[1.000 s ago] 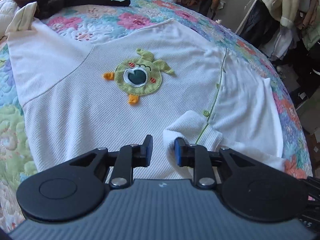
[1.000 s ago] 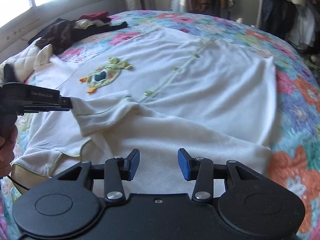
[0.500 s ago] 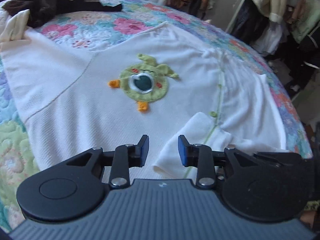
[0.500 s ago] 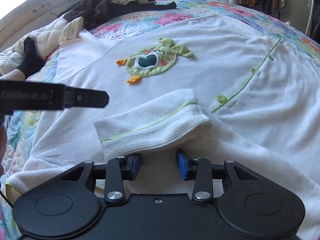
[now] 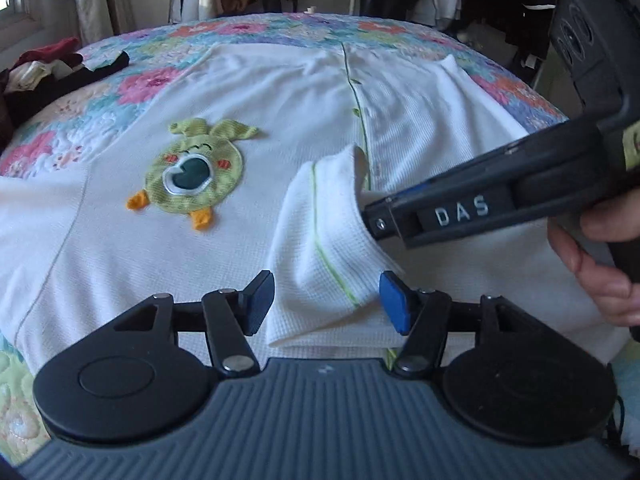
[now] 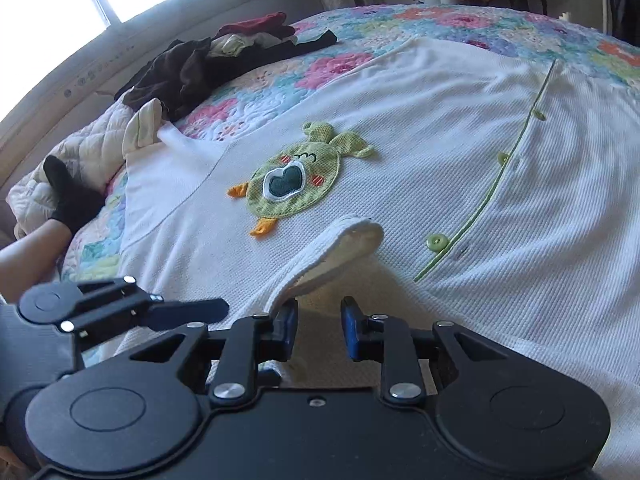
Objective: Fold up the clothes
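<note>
Since a second ago, our left gripper has let the cuff go; its fingers gape around it. Our right gripper, marked "DAS", has moved in, fingers narrowly parted inside the cuff. Ahead lies the white sleepsuit with its green monster patch on the bed.
</note>
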A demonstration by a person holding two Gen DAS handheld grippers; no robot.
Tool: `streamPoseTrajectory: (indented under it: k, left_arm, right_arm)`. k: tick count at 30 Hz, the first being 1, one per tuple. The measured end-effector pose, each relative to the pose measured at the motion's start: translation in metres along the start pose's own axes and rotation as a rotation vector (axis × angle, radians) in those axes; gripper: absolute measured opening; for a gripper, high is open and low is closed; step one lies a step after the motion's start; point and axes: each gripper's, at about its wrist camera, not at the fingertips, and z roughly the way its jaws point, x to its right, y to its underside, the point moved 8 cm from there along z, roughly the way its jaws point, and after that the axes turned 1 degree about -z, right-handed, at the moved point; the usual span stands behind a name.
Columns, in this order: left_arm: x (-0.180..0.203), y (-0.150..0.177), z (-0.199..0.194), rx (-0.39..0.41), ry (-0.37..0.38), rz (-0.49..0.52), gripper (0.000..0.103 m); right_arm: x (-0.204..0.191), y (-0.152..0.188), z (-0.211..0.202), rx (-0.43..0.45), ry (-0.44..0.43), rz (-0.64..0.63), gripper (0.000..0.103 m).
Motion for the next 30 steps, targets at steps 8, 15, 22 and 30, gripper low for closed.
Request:
streamPoseTrajectory:
  k: [8, 15, 22, 30]
  left_arm:
    - [-0.035, -0.013, 0.013, -0.013, -0.119, -0.203, 0.015]
    - [-0.085, -0.019, -0.009, 0.062, -0.148, -0.386, 0.01]
    - [-0.113, -0.009, 0.009, -0.005, -0.106, -0.608, 0.012]
    - [-0.166, 0.007, -0.008, 0.035, -0.181, -0.799, 0.029]
  right_arm:
    - [-0.002, 0.001, -0.012, 0.025, -0.054, 0.042, 0.03]
    - [0.0, 0.009, -0.024, 0.039, -0.06, 0.065, 0.031]
    - [-0.003, 0.022, 0.0, -0.058, 0.027, 0.008, 0.035]
    - [-0.032, 0.023, 0.004, -0.152, -0.08, 0.042, 0.054]
